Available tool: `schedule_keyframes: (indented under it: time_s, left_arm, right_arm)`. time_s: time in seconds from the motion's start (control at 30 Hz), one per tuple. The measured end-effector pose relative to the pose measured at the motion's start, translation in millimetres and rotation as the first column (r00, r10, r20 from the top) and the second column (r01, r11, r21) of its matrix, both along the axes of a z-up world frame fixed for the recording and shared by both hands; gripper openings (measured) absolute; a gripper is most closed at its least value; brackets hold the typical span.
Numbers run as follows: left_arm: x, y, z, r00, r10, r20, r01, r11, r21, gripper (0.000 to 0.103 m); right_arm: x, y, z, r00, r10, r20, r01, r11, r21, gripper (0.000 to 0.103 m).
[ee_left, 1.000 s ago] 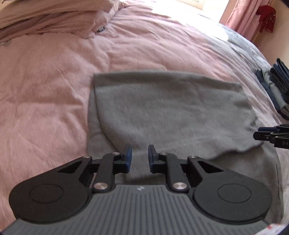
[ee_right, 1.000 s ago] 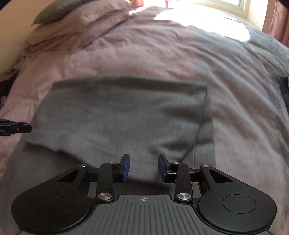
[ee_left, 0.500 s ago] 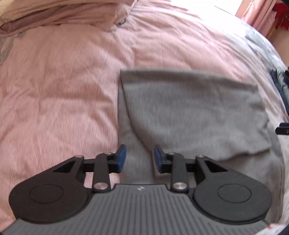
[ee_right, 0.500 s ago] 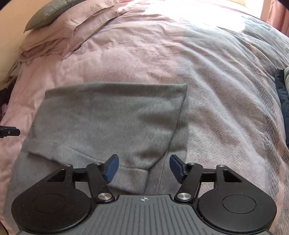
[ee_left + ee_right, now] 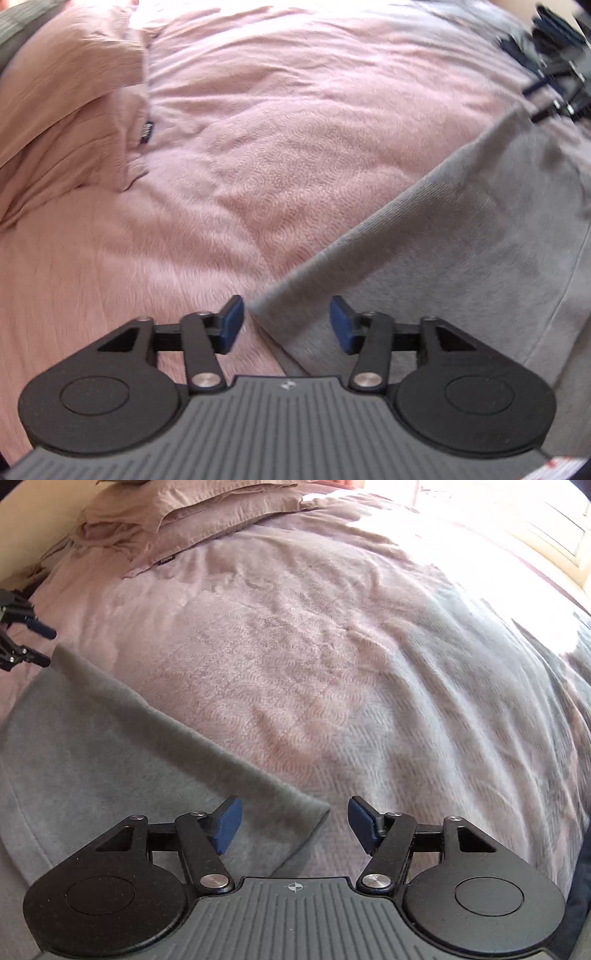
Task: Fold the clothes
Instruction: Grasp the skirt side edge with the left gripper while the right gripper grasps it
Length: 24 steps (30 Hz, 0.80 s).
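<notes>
The grey garment [image 5: 461, 229] lies folded flat on the pink bedspread [image 5: 277, 129], its far edge running straight between my two tools. In my left gripper [image 5: 286, 319] view that edge slants up to the right, and the near left corner of the cloth sits between my blue pads [image 5: 232, 323], which stand wide apart and hold nothing. My right gripper [image 5: 293, 821] points low over the opposite corner; its jaws are also spread wide and empty, the cloth's corner lying just inside the left pad [image 5: 228, 821]. Both tools are angled inward toward each other: I see the right one's tips at the far upper right of the left view, the left one's at the left edge of the right view. Pillows [image 5: 177, 513] are heaped at the bed's head.
</notes>
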<state>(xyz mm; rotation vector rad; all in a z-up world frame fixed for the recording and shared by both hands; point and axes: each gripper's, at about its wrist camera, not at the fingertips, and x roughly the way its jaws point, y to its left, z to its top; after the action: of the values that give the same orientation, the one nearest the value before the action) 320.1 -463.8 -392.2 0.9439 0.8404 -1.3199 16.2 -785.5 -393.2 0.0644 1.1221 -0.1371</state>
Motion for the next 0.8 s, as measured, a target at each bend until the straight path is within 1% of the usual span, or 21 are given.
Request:
schedule_keyframes:
  time_s: [0.07, 0.13, 0.17, 0.2, 0.23, 0.27, 0.3, 0.33, 0.37, 0.4, 0.43, 0.47, 0.53, 0.63, 0.77, 0.8]
  left_arm:
    - [2.6, -8.7, -6.8, 0.997, -0.072, 0.033, 0.071, 0.997, 0.014, 0.050]
    - [4.8, -15.9, -13.9, 0.990, -0.135, 0.030, 0.134, 0.990, 0.035, 0.049]
    - [5.1, -18.7, -17.5, 0.987, -0.157, 0.026, 0.156, 0.987, 0.048, 0.048]
    - [4.2, -21.5, -21.7, 0.982, -0.185, 0.020, 0.184, 0.981, 0.062, 0.044]
    - [2.4, -23.1, -25.1, 0.977, -0.211, 0.018, 0.209, 0.975, 0.073, 0.040]
    - [0.0, -24.3, -28.1, 0.972, -0.237, 0.011, 0.235, 0.969, 0.081, 0.029]
    - [-3.1, -24.9, -30.3, 0.966, -0.260, 0.004, 0.258, 0.962, 0.088, 0.021]
    - [-7.3, -24.4, -31.3, 0.961, -0.277, 0.012, 0.275, 0.957, 0.091, 0.019]
    - [-12.1, -23.2, -31.4, 0.955, -0.294, 0.030, 0.290, 0.953, 0.093, 0.015]
    - [-16.5, -20.9, -31.0, 0.949, -0.310, 0.055, 0.304, 0.948, 0.096, 0.009]
    - [-19.4, -18.2, -30.1, 0.944, -0.319, 0.082, 0.310, 0.946, 0.098, 0.006]
    - [-21.5, -14.9, -27.0, 0.941, -0.323, 0.104, 0.314, 0.945, 0.092, 0.005]
    - [-25.7, -5.6, -14.0, 0.944, -0.297, 0.140, 0.292, 0.955, 0.054, 0.004]
    - [-35.1, 20.2, 19.1, 0.963, -0.214, 0.164, 0.224, 0.973, -0.049, 0.003]
    - [-66.5, 78.9, 72.1, 0.982, -0.105, 0.157, 0.132, 0.977, -0.169, 0.003]
    - [-78.4, 98.1, 87.1, 0.986, -0.078, 0.148, 0.107, 0.975, -0.197, 0.003]
  right_arm:
    - [12.8, 1.0, -8.7, 0.995, 0.086, -0.049, -0.088, 0.996, -0.035, 0.061]
    - [22.2, 1.5, -17.7, 0.986, 0.139, -0.092, -0.142, 0.989, -0.034, 0.061]
    - [25.2, 1.3, -22.2, 0.983, 0.152, -0.103, -0.155, 0.988, -0.021, 0.061]
    - [27.6, 0.6, -25.7, 0.981, 0.157, -0.110, -0.159, 0.987, -0.008, 0.061]
    - [28.5, 0.0, -28.0, 0.981, 0.159, -0.112, -0.160, 0.987, 0.001, 0.057]
    - [28.5, -0.9, -29.6, 0.979, 0.171, -0.114, -0.168, 0.985, 0.035, 0.043]
    - [28.5, -1.0, -29.4, 0.978, 0.175, -0.116, -0.168, 0.983, 0.069, 0.031]
    - [27.4, 2.2, -27.5, 0.978, 0.174, -0.118, -0.170, 0.985, 0.041, 0.022]
    - [24.9, 6.4, -24.6, 0.974, 0.191, -0.122, -0.192, 0.981, 0.004, 0.010]
    - [21.4, 9.3, -20.3, 0.973, 0.202, -0.115, -0.205, 0.979, -0.017, 0.009]
    - [16.8, 11.7, -13.4, 0.976, 0.193, -0.097, -0.197, 0.980, -0.037, 0.007]
    - [11.5, 14.7, -4.7, 0.982, 0.175, -0.071, -0.179, 0.983, -0.053, 0.006]
    - [-4.2, 28.7, 15.5, 0.985, 0.170, -0.017, -0.170, 0.979, -0.113, 0.005]
    - [-40.4, 66.9, 53.1, 0.985, 0.155, 0.076, -0.136, 0.968, -0.211, 0.005]
    - [-102.6, 136.7, 99.3, 0.975, 0.163, 0.149, -0.108, 0.941, -0.321, 0.005]
    - [-118.7, 162.9, 107.1, 0.974, 0.160, 0.160, -0.098, 0.936, -0.339, 0.005]
